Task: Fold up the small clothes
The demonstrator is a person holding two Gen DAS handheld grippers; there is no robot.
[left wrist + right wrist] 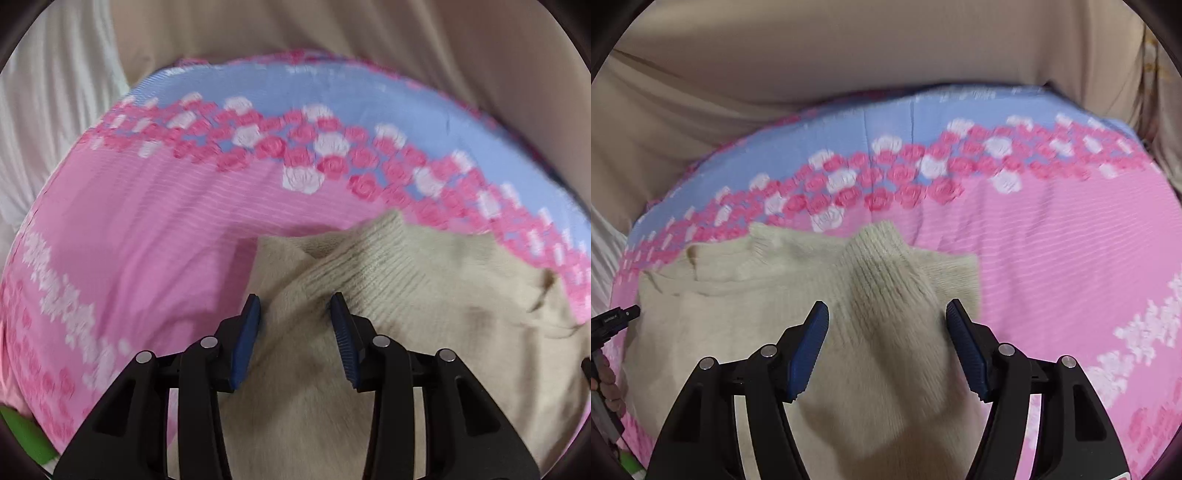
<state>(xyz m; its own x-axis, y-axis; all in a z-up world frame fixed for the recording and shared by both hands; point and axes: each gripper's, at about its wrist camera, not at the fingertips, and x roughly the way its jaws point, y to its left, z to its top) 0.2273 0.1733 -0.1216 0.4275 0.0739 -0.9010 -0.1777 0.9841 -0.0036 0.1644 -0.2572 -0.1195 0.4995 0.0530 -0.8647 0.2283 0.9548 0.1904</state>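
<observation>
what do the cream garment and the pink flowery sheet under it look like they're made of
Cream garment: seems a soft knit, likely wool or acrylic; ribbed rows at the cuff, fuzzy nap lower down. Flowery sheet: looks like thin woven cotton or polyester, matte, with fine printed stripes and roses; blur leaves the weave unclear.

A bed takes up most of both views, covered with a pink sheet [140, 236] that turns pale blue toward its far edge, the two colours divided by a band of pink and white roses [886, 177]. Beyond it, across the top of each frame, hangs beige draped fabric [849, 48]. White pleated cloth [48, 110] fills the upper left of the left wrist view. The light is soft and even.
</observation>
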